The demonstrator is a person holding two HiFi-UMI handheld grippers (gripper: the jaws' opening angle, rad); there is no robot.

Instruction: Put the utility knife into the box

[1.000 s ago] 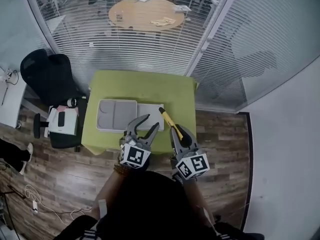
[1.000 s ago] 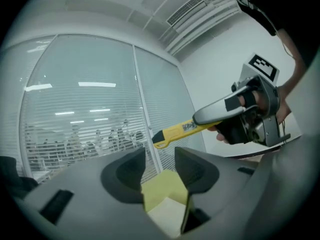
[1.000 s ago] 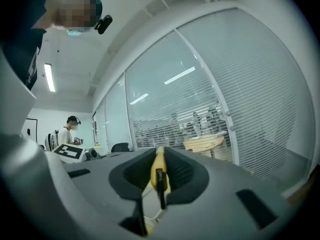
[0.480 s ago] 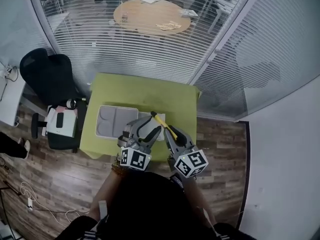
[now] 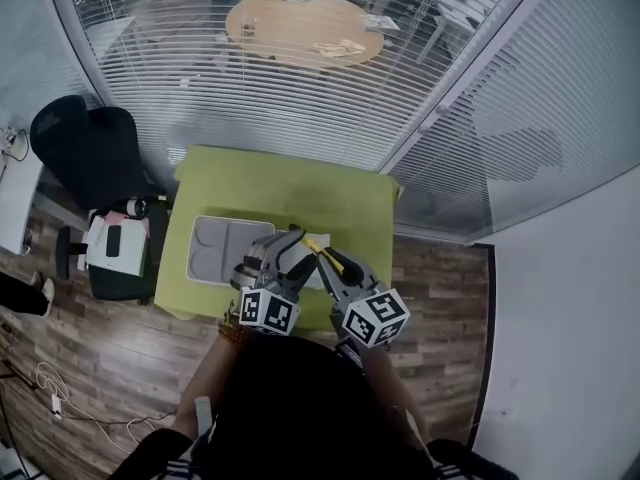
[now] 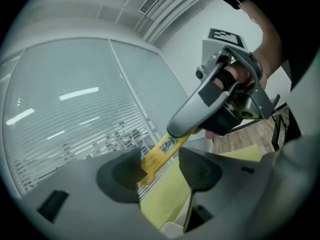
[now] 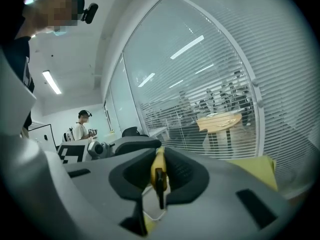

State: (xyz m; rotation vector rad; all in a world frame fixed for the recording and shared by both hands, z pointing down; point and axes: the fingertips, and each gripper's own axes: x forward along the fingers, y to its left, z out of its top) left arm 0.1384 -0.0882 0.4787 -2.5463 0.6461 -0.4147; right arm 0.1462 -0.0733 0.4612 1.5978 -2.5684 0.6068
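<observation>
Right claw [image 5: 328, 258] is clamped on the yellow knife [image 6: 161, 153] — its tip is pointed between the left claw's [image 6: 161, 166] wide, just-opened jaws; the box [image 5: 212, 245] lies leftward.

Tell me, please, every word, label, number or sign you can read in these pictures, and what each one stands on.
No text reads clearly in any view.
Utility knife: dark print on its yellow handle, too blurred to read.
Marker cubes: black-and-white square patterns only, no letters or numbers.
Papers on the round table: too small to read.
</observation>
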